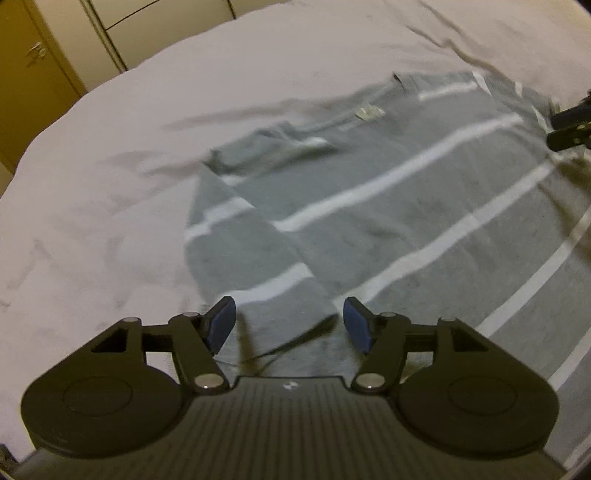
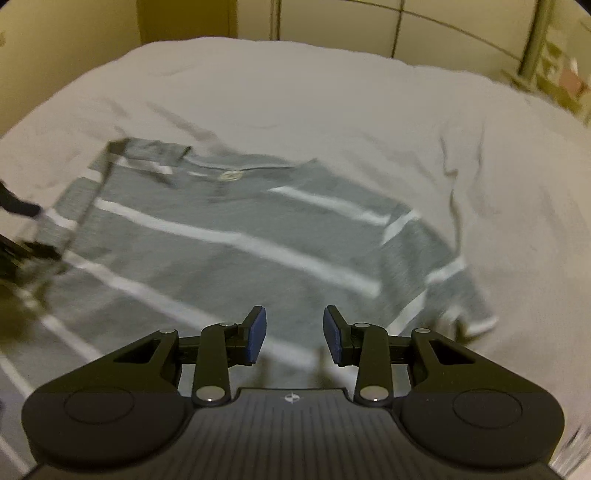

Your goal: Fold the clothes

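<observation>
1. Left wrist view: the left tool point(image 1: 289, 320) hangs with its blue-padded fingers point(image 1: 221, 323) spread wide and nothing between them, just above the grey sweater with white stripes point(image 1: 388, 206). The sweater lies flat on the bed's pale, wrinkled sheet point(image 1: 110, 192), one sleeve point(image 1: 255, 240) folded in across the body. The other tool's dark tip shows at the right edge. Beige cabinet doors point(image 1: 44, 59) stand beyond the bed.

2. Right wrist view: the right tool point(image 2: 294, 334) hangs likewise parted and empty over the sweater's point(image 2: 229, 236) lower part; the picture is blurred. The collar label point(image 2: 231, 176) faces up. A tiled wall point(image 2: 406, 26) rises behind.
</observation>
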